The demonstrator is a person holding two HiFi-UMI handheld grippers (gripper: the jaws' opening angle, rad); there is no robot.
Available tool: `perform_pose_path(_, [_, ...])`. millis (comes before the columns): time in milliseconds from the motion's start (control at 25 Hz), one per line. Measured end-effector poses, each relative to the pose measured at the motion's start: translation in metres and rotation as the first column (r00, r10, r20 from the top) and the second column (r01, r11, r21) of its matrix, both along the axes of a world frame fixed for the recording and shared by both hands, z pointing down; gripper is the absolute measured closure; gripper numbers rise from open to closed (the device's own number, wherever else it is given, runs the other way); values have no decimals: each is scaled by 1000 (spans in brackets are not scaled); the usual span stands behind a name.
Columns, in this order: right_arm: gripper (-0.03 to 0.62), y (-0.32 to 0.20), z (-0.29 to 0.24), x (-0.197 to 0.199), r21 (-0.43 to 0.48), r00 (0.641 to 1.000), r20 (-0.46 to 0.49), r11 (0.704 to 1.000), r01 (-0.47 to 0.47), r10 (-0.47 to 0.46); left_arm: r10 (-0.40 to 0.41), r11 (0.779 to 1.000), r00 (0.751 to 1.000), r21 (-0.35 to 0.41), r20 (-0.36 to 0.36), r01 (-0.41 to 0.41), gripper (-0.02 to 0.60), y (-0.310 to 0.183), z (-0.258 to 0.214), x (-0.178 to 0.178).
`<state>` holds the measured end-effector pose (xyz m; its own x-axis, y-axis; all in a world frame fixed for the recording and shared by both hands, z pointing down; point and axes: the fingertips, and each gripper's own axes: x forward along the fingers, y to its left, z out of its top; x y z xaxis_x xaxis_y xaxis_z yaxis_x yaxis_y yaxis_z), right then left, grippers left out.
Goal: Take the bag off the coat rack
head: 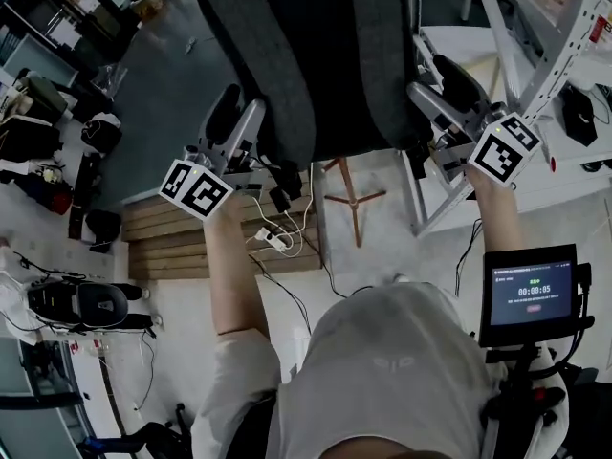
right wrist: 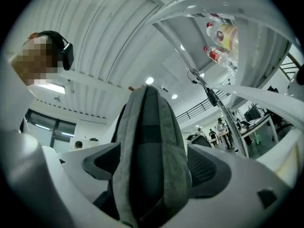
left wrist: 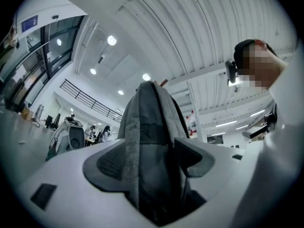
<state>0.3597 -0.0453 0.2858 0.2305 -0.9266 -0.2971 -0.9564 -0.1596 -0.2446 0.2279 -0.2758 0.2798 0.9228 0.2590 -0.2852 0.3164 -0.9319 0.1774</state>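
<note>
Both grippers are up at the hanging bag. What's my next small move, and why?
Probably close both. The left gripper and right gripper each stand open with a padded part of the gray backpack between their fingers, not pinched, so lifting now would likely slip.

**Lighting and picture quality, three views**

Head view: even indoor light is falling flat and rather dim. Shadows are lying soft on the pale floor (head: 375, 247), and a small screen (head: 534, 293) is glowing.

Both gripper views: round ceiling lamps (left wrist: 111, 40) are flaring white. Fisheye distortion is curving every line inside a black ring. The near grey bag strap (left wrist: 152, 141) is showing soft and out of focus.
</note>
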Motion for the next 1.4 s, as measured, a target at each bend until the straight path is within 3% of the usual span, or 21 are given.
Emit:
perform_pose_path(40, [157,-5,8,2,-23,1000,1,1000,3,-3,10,1000,1000,-1,5,-10,261,-4,2,1])
perform_pose_path(200, [150,-29,22,14,-85,996,41,993,87,-84,100,995,992,10,79,-101,236,-12,16,16])
perform_pose_path(360, [151,-42,22,13,-46,985,54,985,169,-167,205,974,978,-99,21,-202,237,-5,20,27])
perform_pose_path(680, [159,-40,21,6,-23,997,51,998,65,-64,87,989,993,-111,-80,-96,253,-6,17,20])
perform_pose_path(1000, [243,-32,18,7,49,996,85,998,27,-31,-62,996,993,-75,-101,54,313,-4,15,16])
perform_pose_path(1200, [262,-28,4,4,74,996,82,997,15,-21,-72,995,992,-74,-99,65,324,2,1,13])
perform_pose_path(1400, [263,-21,-29,-15,133,998,35,990,48,-53,-77,997,985,-27,-154,74,325,12,-35,-10])
